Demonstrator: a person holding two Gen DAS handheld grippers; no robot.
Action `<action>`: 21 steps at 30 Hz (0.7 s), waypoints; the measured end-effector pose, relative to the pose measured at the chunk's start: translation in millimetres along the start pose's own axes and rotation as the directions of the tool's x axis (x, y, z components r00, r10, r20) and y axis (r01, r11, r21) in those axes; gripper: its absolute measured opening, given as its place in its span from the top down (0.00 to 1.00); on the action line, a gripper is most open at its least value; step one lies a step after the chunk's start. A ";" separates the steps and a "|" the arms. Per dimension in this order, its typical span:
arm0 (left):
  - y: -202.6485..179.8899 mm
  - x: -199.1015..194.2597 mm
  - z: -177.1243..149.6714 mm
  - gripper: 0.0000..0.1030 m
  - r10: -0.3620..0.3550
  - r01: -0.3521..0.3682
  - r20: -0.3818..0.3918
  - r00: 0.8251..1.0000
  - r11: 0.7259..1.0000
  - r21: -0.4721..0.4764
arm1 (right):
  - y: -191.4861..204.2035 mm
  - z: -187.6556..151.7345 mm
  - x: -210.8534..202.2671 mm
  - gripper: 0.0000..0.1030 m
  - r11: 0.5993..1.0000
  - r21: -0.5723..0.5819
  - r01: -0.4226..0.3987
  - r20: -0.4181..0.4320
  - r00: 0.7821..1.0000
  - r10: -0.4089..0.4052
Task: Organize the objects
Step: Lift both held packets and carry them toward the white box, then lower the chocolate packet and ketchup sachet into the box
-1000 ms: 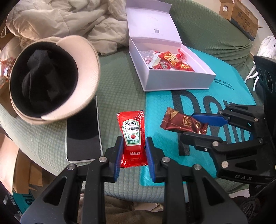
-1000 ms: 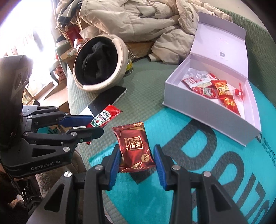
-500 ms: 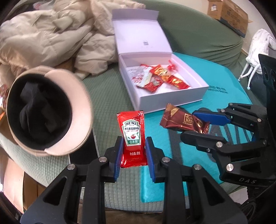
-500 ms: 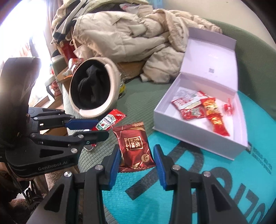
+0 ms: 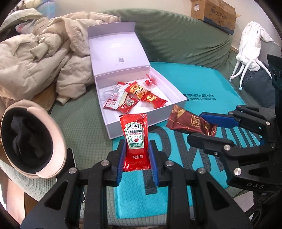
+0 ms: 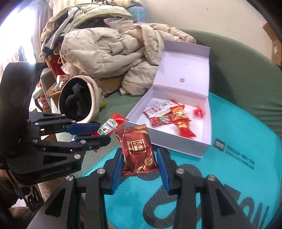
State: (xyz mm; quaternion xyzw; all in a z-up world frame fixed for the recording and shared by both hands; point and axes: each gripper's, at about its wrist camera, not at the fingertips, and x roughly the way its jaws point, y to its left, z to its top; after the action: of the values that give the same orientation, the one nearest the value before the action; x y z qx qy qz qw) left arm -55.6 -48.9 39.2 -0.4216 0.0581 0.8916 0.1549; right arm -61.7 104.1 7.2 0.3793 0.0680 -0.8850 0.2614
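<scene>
Two grippers hover before the open white box [image 5: 141, 121]: the left gripper [image 5: 137, 149] pinches a ketchup sachet [image 5: 134, 139], the right gripper [image 6: 140, 158] pinches a dark red chocolate packet [image 6: 136, 149].

A green ribbed sofa [image 5: 176, 40] stands against a pale wall [image 6: 193, 15], daylight glaring at the left.

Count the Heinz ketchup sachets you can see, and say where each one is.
1 for certain: the Heinz ketchup sachet, held upright in the left gripper. The red packets in the white box are unreadable, so more may be there.
</scene>
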 end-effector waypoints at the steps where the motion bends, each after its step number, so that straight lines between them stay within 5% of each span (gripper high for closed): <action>1: -2.6 1.0 1.9 0.76 0.001 0.000 -0.002 1.000 1.000 0.008 | -4.6 -1.0 -1.5 0.62 1.000 0.010 0.003 0.004 1.000 -0.003; 21: 21.3 77.9 67.6 0.76 -0.041 0.048 -0.070 0.997 0.995 0.091 | -56.0 30.8 52.6 0.62 0.993 0.099 0.065 -0.039 0.997 -0.062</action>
State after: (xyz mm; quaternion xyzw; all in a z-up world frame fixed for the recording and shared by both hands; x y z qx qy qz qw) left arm -158.6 -35.5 21.8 -0.4454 0.0951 0.8693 0.1921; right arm -140.4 120.5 -12.8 0.4056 0.0401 -0.8881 0.2123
